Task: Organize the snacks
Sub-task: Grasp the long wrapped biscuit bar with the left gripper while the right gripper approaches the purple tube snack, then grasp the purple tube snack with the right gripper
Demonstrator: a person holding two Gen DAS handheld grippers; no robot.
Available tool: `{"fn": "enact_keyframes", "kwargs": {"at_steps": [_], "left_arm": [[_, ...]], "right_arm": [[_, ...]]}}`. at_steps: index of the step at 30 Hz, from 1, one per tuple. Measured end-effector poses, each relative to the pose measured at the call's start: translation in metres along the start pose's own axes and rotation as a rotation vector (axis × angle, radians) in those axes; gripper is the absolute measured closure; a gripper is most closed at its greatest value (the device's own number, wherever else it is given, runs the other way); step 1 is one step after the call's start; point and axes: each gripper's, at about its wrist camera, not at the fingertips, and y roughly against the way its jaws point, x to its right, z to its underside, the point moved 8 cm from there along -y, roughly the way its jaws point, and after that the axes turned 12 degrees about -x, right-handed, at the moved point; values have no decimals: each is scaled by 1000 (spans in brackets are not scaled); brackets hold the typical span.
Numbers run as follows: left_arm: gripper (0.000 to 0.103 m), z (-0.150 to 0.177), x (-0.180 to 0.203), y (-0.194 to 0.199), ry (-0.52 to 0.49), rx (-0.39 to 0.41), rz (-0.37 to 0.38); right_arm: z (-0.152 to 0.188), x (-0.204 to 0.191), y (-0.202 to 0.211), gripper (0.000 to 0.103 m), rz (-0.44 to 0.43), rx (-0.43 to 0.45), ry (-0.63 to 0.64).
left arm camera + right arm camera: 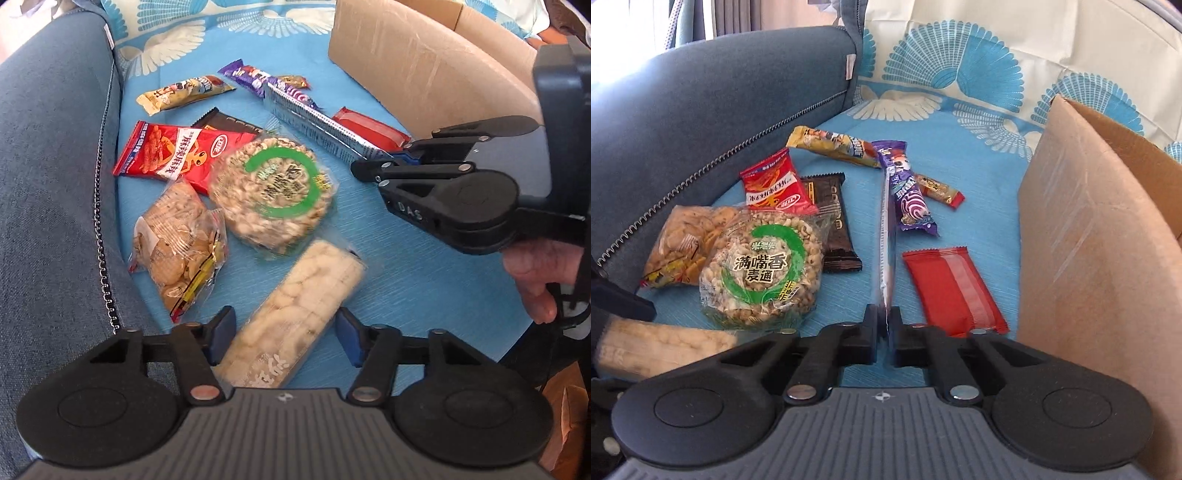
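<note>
both tongs work: right tongs (885, 325) clench a silver packet (885, 236) edge-on, left tongs (284, 341) released astride a blurred rice bar (295, 314).

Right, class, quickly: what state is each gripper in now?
Left gripper: open, pads either side of the rice bar, not pressing.
Right gripper: shut on the silver packet.
</note>
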Motion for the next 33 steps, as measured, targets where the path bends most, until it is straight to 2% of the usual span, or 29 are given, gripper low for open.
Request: {"fn": "enact_keyframes", "kwargs": {"at_steps": [4,7,11,17,21,23,26,31,33], "left_arm": [[57,2,4,4,-10,30,-13],[59,4,6,11,0,68,-13],[62,10,8,25,27,137,32],[63,11,2,38,90,178,96],[63,8,0,35,91,157,87],[63,5,-1,31,114,128,106],[63,1,-2,27,151,90,161],[63,0,-6,19,223,72,188],[63,1,-9,17,247,67,192]], "right_arm": [[3,2,14,98,-21,10,-23],[8,-2,31,98,-24,22,-4],[15,-7,58,98,-22,39,17],[40,-13,92,98,-10,25,45],[57,-19,101,98,18,-9,76],[64,-19,98,98,40,-22,93],[76,-16,93,98,13,-37,56],[92,-19,81,97,10,-37,114],[94,-21,78,95,-20,-44,106]]}}
